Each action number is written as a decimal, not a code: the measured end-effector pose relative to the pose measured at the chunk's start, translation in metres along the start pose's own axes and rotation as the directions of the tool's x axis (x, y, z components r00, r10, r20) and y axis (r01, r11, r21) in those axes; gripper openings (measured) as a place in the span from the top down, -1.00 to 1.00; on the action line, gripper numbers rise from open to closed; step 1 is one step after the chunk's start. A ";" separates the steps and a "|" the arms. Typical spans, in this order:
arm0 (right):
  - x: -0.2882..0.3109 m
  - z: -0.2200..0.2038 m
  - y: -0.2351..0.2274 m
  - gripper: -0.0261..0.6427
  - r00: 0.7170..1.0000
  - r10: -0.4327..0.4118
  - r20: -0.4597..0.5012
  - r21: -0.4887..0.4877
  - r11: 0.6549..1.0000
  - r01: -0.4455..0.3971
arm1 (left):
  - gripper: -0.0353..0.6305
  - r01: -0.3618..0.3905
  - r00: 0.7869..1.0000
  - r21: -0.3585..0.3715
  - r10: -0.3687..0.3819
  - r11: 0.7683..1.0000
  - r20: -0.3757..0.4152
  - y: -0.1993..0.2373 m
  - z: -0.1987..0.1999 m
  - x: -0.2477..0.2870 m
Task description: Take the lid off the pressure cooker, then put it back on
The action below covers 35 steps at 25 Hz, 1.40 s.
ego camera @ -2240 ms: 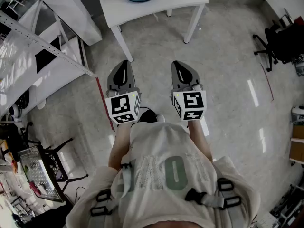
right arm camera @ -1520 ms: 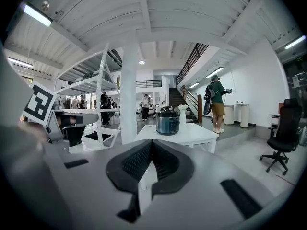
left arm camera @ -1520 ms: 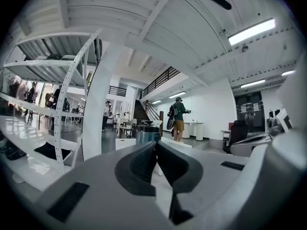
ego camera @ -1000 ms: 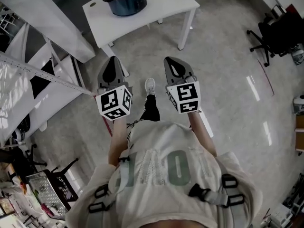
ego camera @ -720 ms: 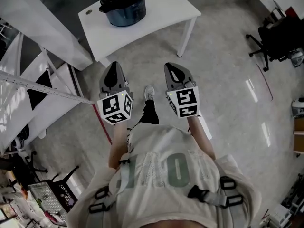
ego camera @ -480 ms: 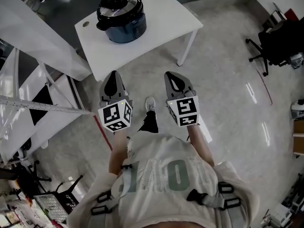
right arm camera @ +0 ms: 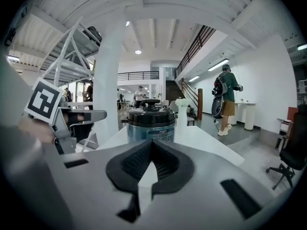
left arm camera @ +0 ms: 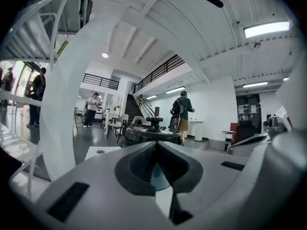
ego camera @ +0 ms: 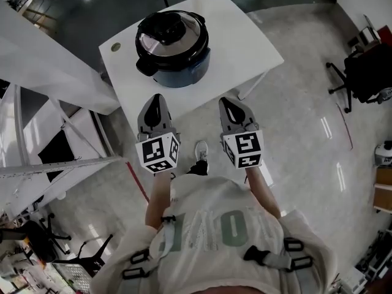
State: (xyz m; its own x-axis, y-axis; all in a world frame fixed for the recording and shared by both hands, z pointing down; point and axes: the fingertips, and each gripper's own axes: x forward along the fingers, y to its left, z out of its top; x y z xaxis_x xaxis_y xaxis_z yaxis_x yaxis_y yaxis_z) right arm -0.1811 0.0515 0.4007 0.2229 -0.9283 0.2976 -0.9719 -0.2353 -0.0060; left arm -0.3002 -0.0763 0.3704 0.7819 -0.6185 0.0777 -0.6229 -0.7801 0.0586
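Now closer than before: pressure cooker (ego camera: 173, 46).

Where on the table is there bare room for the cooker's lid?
The widest bare patch of the white table lies right of the dark blue pressure cooker, toward the right corner. Left of it, only a narrow strip with a round hole.

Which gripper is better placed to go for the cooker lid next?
Left, probably. The left gripper sits almost straight in front of the pressure cooker; the right gripper is off to its side. Both are shut and empty, lid on.
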 end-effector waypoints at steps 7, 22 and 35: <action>0.067 0.006 0.002 0.90 0.998 0.020 -0.052 -0.042 0.999 -0.022 | 0.84 0.048 0.999 0.085 -0.047 0.995 -0.014 0.009 0.001 0.061; 0.114 0.030 -0.007 0.90 0.996 0.086 0.000 -0.034 0.996 -0.086 | 0.84 0.043 0.999 0.081 -0.041 0.996 -0.023 0.024 -0.004 0.085; 0.125 0.048 -0.003 0.90 0.987 0.149 0.056 -0.066 0.987 -0.145 | 0.84 -0.043 0.999 0.074 0.042 0.996 0.022 0.040 0.016 0.080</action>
State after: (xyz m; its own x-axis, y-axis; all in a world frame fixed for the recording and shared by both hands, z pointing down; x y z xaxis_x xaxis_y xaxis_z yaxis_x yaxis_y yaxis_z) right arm -0.1468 -0.0777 0.3920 0.0793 -0.9677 0.2393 -0.9968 -0.0782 0.0142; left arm -0.2621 -0.1586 0.3634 0.7556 -0.6524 0.0585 -0.6526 -0.7575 -0.0187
